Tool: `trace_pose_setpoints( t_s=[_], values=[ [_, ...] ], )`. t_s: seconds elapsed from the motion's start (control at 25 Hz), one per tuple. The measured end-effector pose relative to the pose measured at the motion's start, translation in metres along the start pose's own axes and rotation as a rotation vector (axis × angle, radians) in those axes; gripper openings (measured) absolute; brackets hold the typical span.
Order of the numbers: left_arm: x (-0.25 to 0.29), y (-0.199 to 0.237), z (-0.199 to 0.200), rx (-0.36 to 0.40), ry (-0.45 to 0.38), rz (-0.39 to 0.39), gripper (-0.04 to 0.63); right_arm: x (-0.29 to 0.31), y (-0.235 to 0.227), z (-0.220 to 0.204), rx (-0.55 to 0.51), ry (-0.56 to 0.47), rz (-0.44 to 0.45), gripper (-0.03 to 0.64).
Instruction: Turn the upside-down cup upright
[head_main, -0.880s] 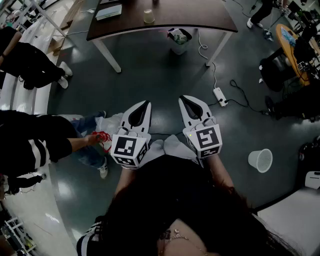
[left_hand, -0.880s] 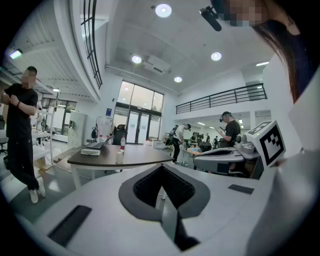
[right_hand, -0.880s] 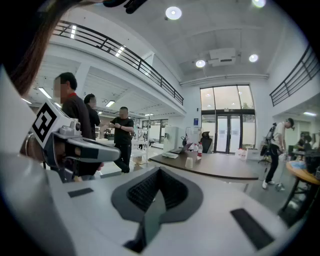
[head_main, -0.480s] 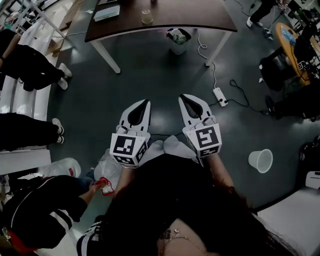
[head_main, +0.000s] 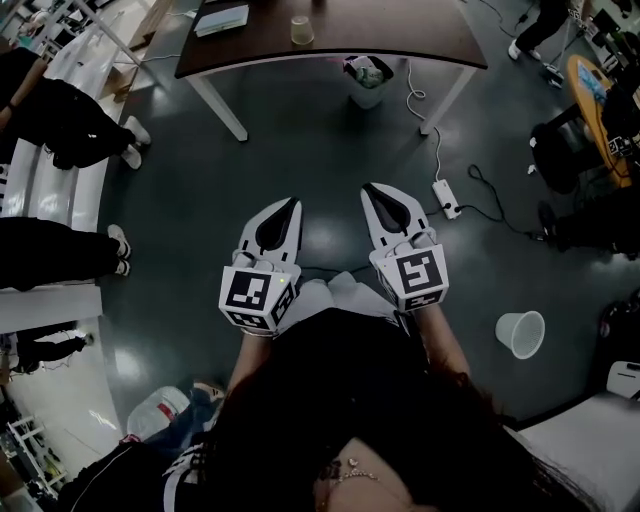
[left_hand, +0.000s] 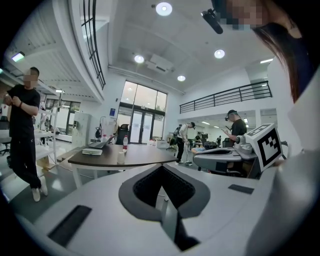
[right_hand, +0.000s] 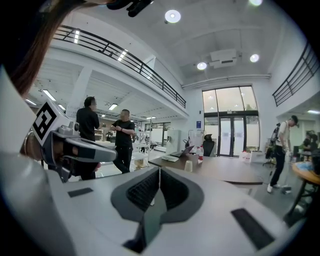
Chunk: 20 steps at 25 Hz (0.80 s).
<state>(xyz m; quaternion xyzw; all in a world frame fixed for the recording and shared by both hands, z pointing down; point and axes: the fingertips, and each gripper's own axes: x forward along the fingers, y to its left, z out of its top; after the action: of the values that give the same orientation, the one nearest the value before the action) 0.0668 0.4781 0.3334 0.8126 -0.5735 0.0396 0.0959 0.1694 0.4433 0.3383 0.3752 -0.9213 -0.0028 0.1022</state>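
dark brown desk (head_main: 400, 35) stands well ahead across the floor. the pale cup (head_main: 301, 30) sits on its top toward the left, well apart from both claws. the left claw (head_main: 291, 207) and the right claw (head_main: 374, 192) are each pressed together with nothing between them. they are held side by side in front of the person and point toward the desk.

i judge this the approach step, with the cup not yet reached. the next move calls for closing in on the desk, then spreading one claw around the cup's wall so it can be flipped.

the head view alone shows the floor between, with a waste bin (head_main: 367, 80) under the desk. the left gripper view shows the cup from the side and a bottle (left_hand: 125, 141) behind it. the cup is too small there to tell which end is up.
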Motion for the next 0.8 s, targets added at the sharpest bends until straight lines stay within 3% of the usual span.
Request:
trace_pose_setpoints(
  t_s=[0.36,0.8],
  values=[
    [0.010,-0.002,-0.001,-0.006,0.021,0.046,0.002,0.011,-0.005,-0.007,0.016,0.013,0.079,0.017],
    [0.053,0.040,0.004,-0.007,0.027,0.043,0.002,0.065,-0.027,-0.005,0.011,0.021,0.075,0.018]
  ],
)
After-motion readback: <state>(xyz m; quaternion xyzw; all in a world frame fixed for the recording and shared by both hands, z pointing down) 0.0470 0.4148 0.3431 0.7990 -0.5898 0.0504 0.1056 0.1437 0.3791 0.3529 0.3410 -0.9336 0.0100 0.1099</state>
